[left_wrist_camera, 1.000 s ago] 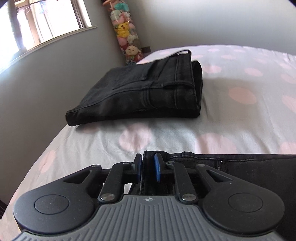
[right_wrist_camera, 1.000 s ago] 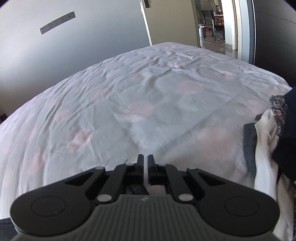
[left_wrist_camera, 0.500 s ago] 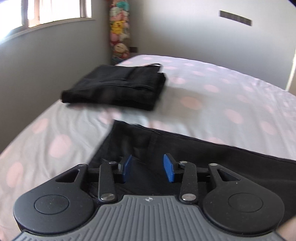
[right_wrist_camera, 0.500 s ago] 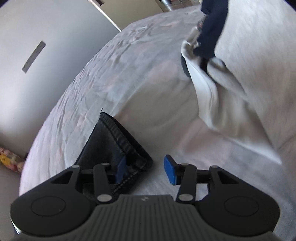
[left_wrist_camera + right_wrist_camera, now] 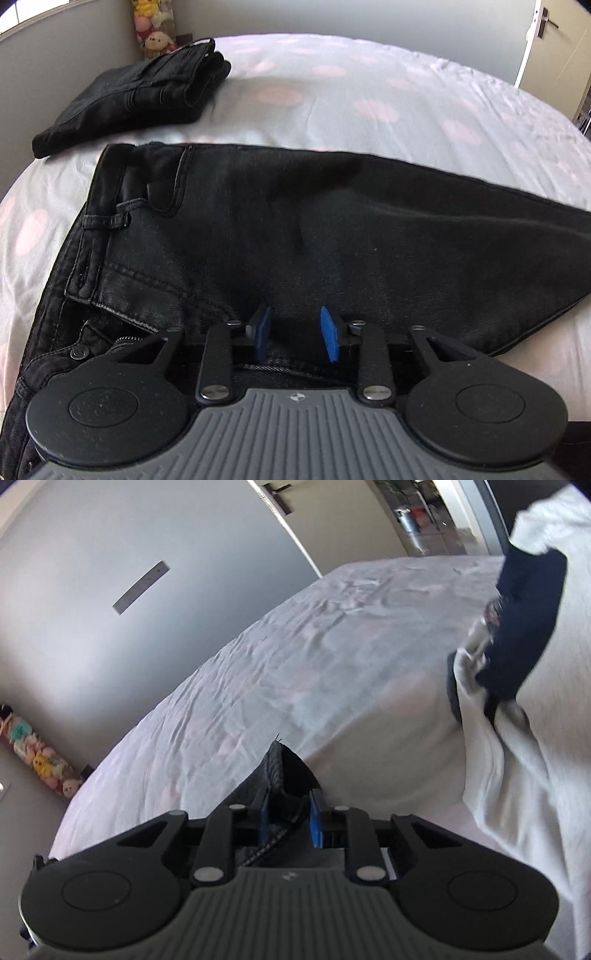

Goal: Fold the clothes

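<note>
Left tongs (image 5: 295, 334) parted over flat black denim jeans (image 5: 295, 221), right tongs (image 5: 288, 818) straddling hem (image 5: 282, 775), grip unclear

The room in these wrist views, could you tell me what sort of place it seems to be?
Most likely a home bedroom. The work surface is a bed under a pink-spotted sheet, soft toys are stacked in the corner by the wall, and a door opens at the far side.

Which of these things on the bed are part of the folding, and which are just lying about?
In the job:
black jeans, spread flat
right tool, around the jeans' hem
left tool, open

Lying about:
folded jeans
clothes pile
plush toys
</note>
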`<state>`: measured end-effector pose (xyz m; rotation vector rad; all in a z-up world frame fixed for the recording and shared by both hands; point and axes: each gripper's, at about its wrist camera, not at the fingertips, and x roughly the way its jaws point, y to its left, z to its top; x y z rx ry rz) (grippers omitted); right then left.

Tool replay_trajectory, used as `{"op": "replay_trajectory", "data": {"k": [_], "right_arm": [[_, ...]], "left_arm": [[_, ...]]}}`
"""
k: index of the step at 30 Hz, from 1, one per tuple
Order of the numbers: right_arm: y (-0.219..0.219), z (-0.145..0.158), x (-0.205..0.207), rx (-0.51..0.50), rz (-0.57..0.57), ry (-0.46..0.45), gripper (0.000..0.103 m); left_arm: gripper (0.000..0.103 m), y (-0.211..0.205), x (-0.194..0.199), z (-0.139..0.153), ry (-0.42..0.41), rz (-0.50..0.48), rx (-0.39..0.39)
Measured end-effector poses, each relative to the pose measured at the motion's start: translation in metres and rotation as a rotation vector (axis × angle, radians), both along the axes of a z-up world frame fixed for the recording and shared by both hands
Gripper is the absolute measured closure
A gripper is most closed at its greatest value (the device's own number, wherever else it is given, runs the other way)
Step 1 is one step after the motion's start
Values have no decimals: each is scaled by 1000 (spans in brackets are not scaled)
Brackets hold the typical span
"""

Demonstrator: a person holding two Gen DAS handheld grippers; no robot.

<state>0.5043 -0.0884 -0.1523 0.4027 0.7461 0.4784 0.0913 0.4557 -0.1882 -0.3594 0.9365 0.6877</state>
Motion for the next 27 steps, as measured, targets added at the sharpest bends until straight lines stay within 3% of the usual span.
{"op": "replay_trajectory", "data": {"k": [4, 5, 6, 8, 10, 14, 18, 21, 24, 27], "right_arm": [[-4, -30, 6, -155, -6, 88, 82], [-6, -40, 6, -190, -25, 117, 97], [-13, -51, 3, -237, -80, 136, 103], [-31, -62, 2, -231, -160, 171, 103], [-43, -58, -1, -168, -159, 183, 103], [-44, -39, -24, -132, -104, 167, 96], [-27, -29, -58, -28, -92, 194, 87], [1, -29, -83, -15, -79, 196, 73], [26, -34, -107, -30, -38, 149, 70], [39, -32, -119, -127, 8, 79, 69]], "left_arm": [[79, 7, -3, -4, 16, 13, -24], [79, 7, -4, -4, 15, 16, -28], [79, 7, -4, -4, 16, 13, -26], [79, 2, -5, 0, 22, -5, 8], [79, -7, -5, 6, 13, -35, 36], [76, -28, -4, 27, -44, -128, 71], [64, -72, 9, 38, -45, -309, 155], [48, -109, 22, 36, -18, -454, 227], [47, -131, 38, 16, 42, -526, 300], [47, -153, 54, -6, 106, -593, 372]]}}
